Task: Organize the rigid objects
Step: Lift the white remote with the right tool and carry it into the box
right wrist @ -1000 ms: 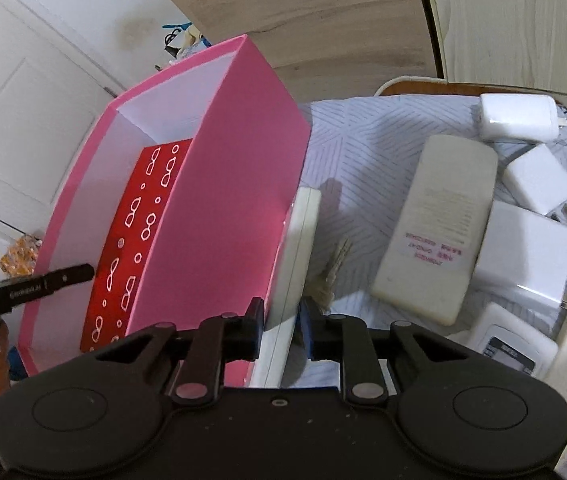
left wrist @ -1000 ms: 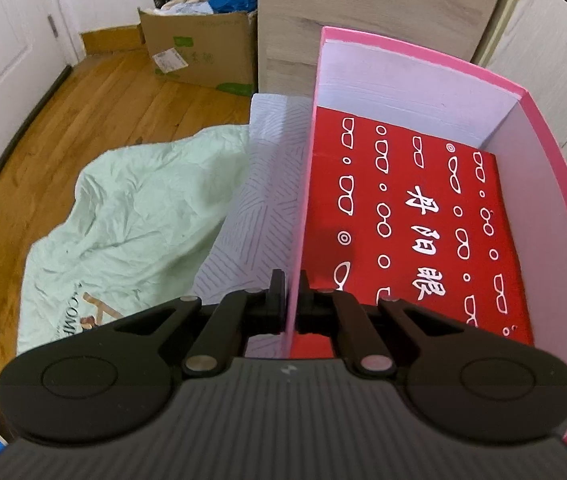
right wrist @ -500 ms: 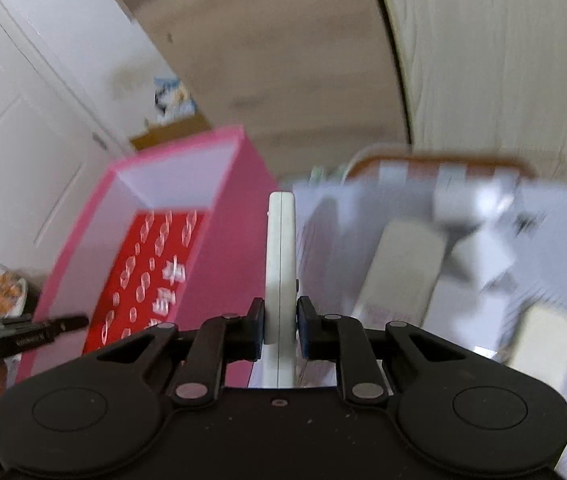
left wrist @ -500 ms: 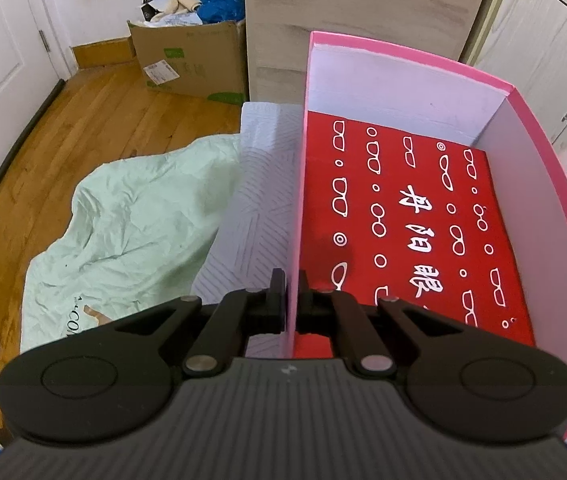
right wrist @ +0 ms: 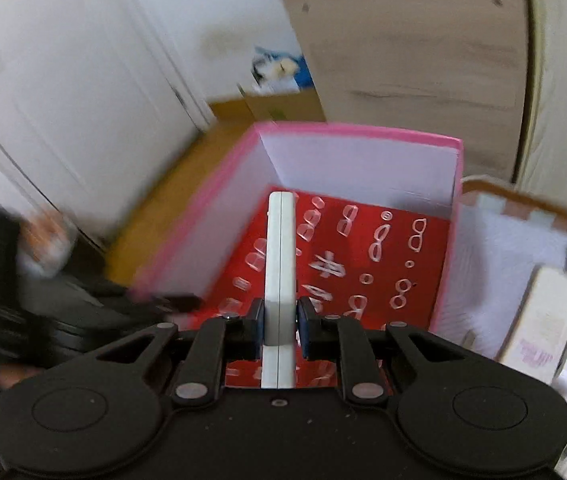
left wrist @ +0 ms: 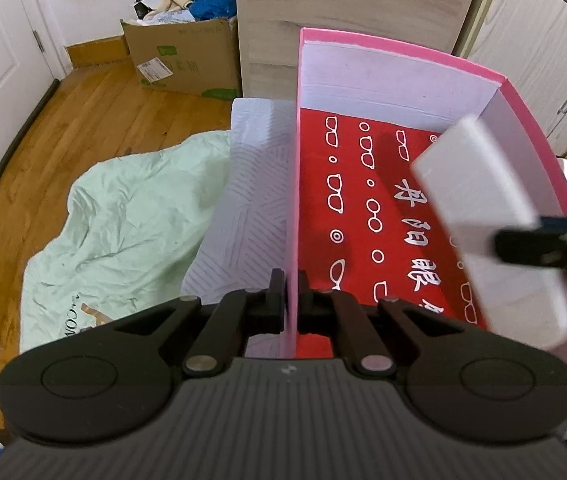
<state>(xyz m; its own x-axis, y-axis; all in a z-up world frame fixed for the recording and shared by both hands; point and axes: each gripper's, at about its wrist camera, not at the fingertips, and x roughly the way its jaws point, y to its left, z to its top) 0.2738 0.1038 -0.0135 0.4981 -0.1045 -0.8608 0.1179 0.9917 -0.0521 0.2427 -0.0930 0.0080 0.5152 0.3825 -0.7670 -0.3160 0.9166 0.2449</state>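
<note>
While L gripper [left wrist: 291,304] pinches the thin left wall of the pink box [left wrist: 403,50] (1 box, matte white inside, glossy red printed floor), R gripper [right wrist: 279,320] is clamped on 1 flat white slab [right wrist: 280,256], smooth plastic w/ centre seam. Slab sits edge-up above box floor, long axis pointing toward box's far wall.

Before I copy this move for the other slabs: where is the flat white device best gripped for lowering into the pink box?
Grip the flat white device at its near end, across its two broad faces, coming from behind, as the right gripper does. It is thin and long, so its narrow edge leads into the pink box.
</note>
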